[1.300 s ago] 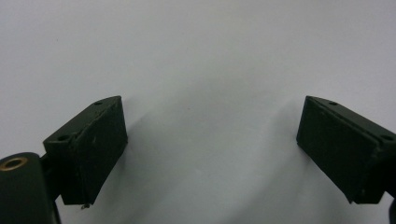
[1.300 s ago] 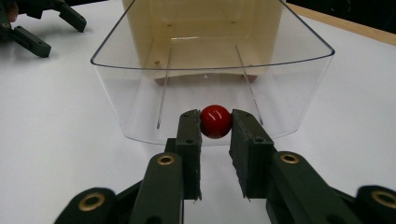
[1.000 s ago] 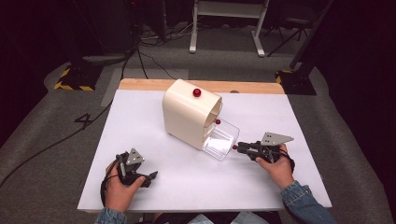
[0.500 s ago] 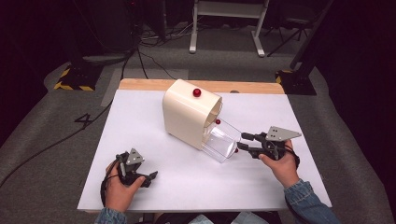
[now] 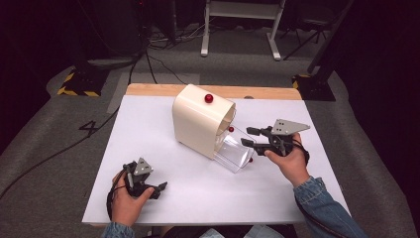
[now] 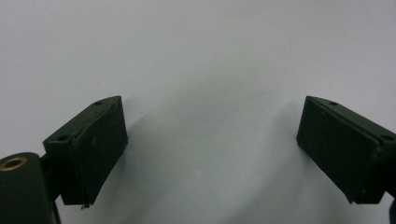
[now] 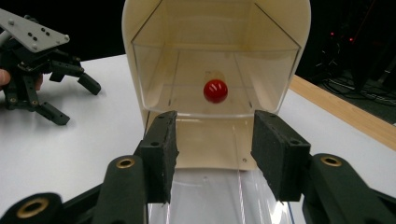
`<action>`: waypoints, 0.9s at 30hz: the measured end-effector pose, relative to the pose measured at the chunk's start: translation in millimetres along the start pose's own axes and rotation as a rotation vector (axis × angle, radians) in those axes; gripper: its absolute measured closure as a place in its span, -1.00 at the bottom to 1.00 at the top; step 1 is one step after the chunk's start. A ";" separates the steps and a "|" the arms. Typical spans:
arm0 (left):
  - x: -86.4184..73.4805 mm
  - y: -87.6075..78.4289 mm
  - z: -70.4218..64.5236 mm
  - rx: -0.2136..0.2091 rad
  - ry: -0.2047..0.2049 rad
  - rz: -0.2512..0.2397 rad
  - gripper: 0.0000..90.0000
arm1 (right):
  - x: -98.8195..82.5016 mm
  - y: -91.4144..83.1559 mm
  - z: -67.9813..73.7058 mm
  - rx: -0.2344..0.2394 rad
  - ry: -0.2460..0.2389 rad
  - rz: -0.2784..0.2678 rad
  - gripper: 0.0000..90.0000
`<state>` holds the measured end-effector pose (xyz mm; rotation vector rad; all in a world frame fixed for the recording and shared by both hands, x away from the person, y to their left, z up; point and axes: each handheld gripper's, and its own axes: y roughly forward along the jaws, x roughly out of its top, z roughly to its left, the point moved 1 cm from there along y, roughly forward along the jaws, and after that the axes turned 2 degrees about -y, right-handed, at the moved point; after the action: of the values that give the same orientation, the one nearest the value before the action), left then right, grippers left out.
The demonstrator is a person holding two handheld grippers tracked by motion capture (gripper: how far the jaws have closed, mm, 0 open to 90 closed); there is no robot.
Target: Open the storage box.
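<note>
A cream, round-topped box (image 5: 195,124) lies in the middle of the white table (image 5: 148,134) with a red knob (image 5: 208,98) on top. Its clear flap (image 5: 233,152) hangs open toward the right, with a small red knob (image 5: 250,159) at its low edge. My right gripper (image 5: 246,136) hovers open just right of the flap and holds nothing. In the right gripper view the open jaws (image 7: 212,126) face the box mouth, where a red knob (image 7: 215,90) sits on a clear inner panel. My left gripper (image 5: 161,189) rests open on the table at the front left, with bare table between its pads (image 6: 93,144).
A wooden strip (image 5: 267,92) runs along the table's far edge. Beyond it are a dark floor, cables and a white stand (image 5: 237,25). The left gripper (image 7: 74,100) also appears far off in the right gripper view.
My right gripper has risen from the flap's low edge, and its jaws now stand apart. The left gripper has stayed put.
</note>
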<state>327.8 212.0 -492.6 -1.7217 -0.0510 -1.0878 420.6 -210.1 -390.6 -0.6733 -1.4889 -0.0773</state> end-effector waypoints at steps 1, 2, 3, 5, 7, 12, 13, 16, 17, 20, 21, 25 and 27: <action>-0.1 0.0 -0.1 0.000 0.000 -0.001 -0.80 | 1.7 3.4 -1.2 0.005 -0.001 -0.001 0.19; -0.1 0.0 0.0 0.000 0.000 -0.001 -0.80 | 3.2 6.6 -2.3 0.009 0.000 -0.003 0.20; -0.2 0.0 -0.1 0.001 0.000 -0.002 -0.80 | 4.3 9.7 -3.5 0.009 0.001 -0.002 0.21; -0.3 -0.1 -0.2 0.002 0.001 -0.003 -0.80 | 5.9 15.7 -5.7 0.012 0.000 -0.011 0.25; -0.5 0.1 -0.8 0.000 -0.006 -0.004 -0.80 | 6.5 21.0 -7.0 0.016 0.006 -0.022 0.25; -0.5 0.1 -0.8 0.001 -0.004 -0.004 -0.80 | 4.0 31.7 -9.4 0.022 0.012 -0.029 0.30; -0.5 0.1 -0.9 0.001 -0.005 -0.004 -0.80 | 3.3 33.1 -9.7 0.023 0.016 -0.031 0.32; -0.4 0.0 -0.4 0.001 -0.002 -0.004 -0.80 | 1.6 38.0 -10.0 0.025 0.015 -0.032 0.40; -0.5 0.0 -0.6 0.000 -0.003 -0.004 -0.80 | 1.5 39.2 -9.7 0.025 0.014 -0.035 0.43; -0.6 0.0 -0.8 0.002 -0.003 -0.005 -0.80 | 1.6 42.7 -8.6 0.032 0.015 -0.049 0.57; -0.6 0.0 -0.8 0.002 -0.003 -0.005 -0.80 | 1.7 43.6 -8.0 0.030 0.007 -0.049 0.62; -0.3 -0.1 -0.2 0.002 0.001 -0.003 -0.80 | 0.7 43.3 -7.1 0.022 -0.003 -0.045 0.65; -0.3 0.0 -0.2 0.001 0.001 -0.003 -0.80 | 0.7 43.2 -6.1 0.017 -0.014 -0.045 0.66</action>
<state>327.5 212.0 -492.8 -1.7205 -0.0538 -1.0900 445.4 -177.3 -405.3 -0.6274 -1.5173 -0.0944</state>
